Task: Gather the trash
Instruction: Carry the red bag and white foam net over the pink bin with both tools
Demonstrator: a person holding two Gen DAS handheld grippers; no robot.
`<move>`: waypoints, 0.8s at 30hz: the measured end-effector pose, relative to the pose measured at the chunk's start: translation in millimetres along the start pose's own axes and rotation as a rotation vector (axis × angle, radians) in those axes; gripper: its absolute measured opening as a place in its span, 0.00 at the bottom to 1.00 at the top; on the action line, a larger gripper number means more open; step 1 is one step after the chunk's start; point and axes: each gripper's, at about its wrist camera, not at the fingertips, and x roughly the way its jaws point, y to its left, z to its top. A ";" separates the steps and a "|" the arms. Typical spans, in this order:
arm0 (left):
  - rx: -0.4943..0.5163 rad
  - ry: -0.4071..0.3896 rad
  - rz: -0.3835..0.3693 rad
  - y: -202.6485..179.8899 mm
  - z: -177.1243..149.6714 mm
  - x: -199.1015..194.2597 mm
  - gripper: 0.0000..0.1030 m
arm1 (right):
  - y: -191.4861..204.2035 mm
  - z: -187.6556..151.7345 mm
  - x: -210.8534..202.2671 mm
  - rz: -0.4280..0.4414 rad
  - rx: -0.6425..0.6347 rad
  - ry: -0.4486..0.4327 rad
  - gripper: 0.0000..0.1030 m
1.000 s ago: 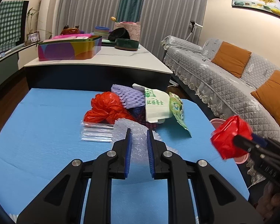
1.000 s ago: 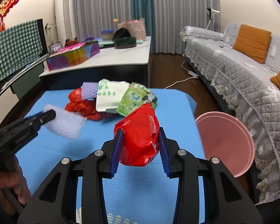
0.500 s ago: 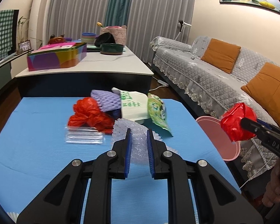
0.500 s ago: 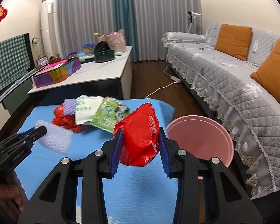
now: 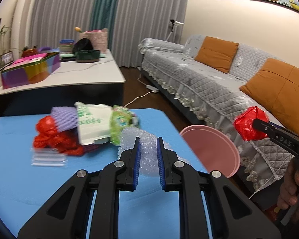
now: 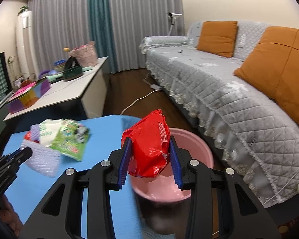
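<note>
My left gripper (image 5: 147,142) is shut on a wad of clear bubble wrap (image 5: 148,158), held above the blue table (image 5: 20,175). My right gripper (image 6: 150,142) is shut on a crumpled red plastic bag (image 6: 149,151), which hangs over the near rim of a pink basin (image 6: 191,145) off the table's right edge. In the left wrist view the red bag (image 5: 249,126) and right gripper (image 5: 257,123) show at the right, past the pink basin (image 5: 213,151). In the right wrist view the bubble wrap (image 6: 42,158) and left gripper (image 6: 27,152) show at the left.
A trash pile lies on the table: red bag (image 5: 53,137), purple foam net (image 5: 64,117), white bag with green print (image 5: 93,122), green snack wrapper (image 5: 119,123), clear packet (image 5: 48,158). A grey sofa (image 6: 239,91) runs along the right. A white counter (image 5: 65,77) stands behind.
Both grippers swung to the right with their loads. The pink basin came into view and now sits under the red bag; the trash pile slid to the left of both views.
</note>
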 end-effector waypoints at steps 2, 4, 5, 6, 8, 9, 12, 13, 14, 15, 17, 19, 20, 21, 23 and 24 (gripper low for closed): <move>0.005 0.005 -0.019 -9.8 2.9 8.0 0.15 | -14.0 6.1 2.5 -0.020 0.019 -0.010 0.37; 0.014 0.008 -0.039 -21.7 6.2 17.8 0.15 | -25.1 10.7 4.7 -0.047 0.033 -0.018 0.37; 0.018 0.008 -0.046 -25.7 7.2 21.2 0.15 | -30.5 12.5 6.6 -0.054 0.040 -0.018 0.37; 0.023 0.008 -0.059 -32.2 8.0 26.5 0.15 | -36.1 14.3 9.0 -0.063 0.047 -0.018 0.37; 0.031 0.011 -0.076 -41.9 9.4 36.2 0.15 | -45.3 17.2 13.8 -0.086 0.052 -0.021 0.37; 0.036 0.012 -0.087 -48.0 10.1 42.6 0.15 | -48.4 18.0 16.6 -0.091 0.053 -0.018 0.37; 0.046 0.019 -0.111 -61.2 11.6 59.8 0.15 | -53.5 20.2 24.1 -0.098 0.053 -0.010 0.37; 0.050 0.021 -0.117 -65.3 11.9 65.7 0.15 | -54.5 20.4 26.7 -0.102 0.053 -0.008 0.37; 0.056 0.023 -0.123 -69.2 12.2 72.1 0.15 | -55.8 20.5 30.1 -0.108 0.055 -0.004 0.37; 0.060 0.023 -0.127 -71.8 12.7 75.7 0.15 | -57.3 20.5 33.2 -0.110 0.060 -0.001 0.37; 0.072 0.026 -0.136 -78.2 13.3 84.1 0.15 | -61.7 20.2 38.9 -0.116 0.071 0.008 0.37; 0.086 0.032 -0.145 -85.0 13.0 94.4 0.15 | -66.1 19.9 45.2 -0.121 0.086 0.015 0.37; 0.090 0.035 -0.148 -86.8 12.9 97.6 0.15 | -68.8 19.7 48.6 -0.122 0.098 0.019 0.37; 0.096 0.040 -0.152 -89.4 13.1 103.2 0.15 | -71.0 19.7 51.4 -0.122 0.108 0.022 0.37; 0.105 0.048 -0.159 -93.6 13.4 112.6 0.15 | -74.4 19.3 57.2 -0.124 0.125 0.029 0.37; 0.109 0.051 -0.162 -94.6 13.6 115.2 0.15 | -75.5 19.0 60.6 -0.124 0.132 0.032 0.37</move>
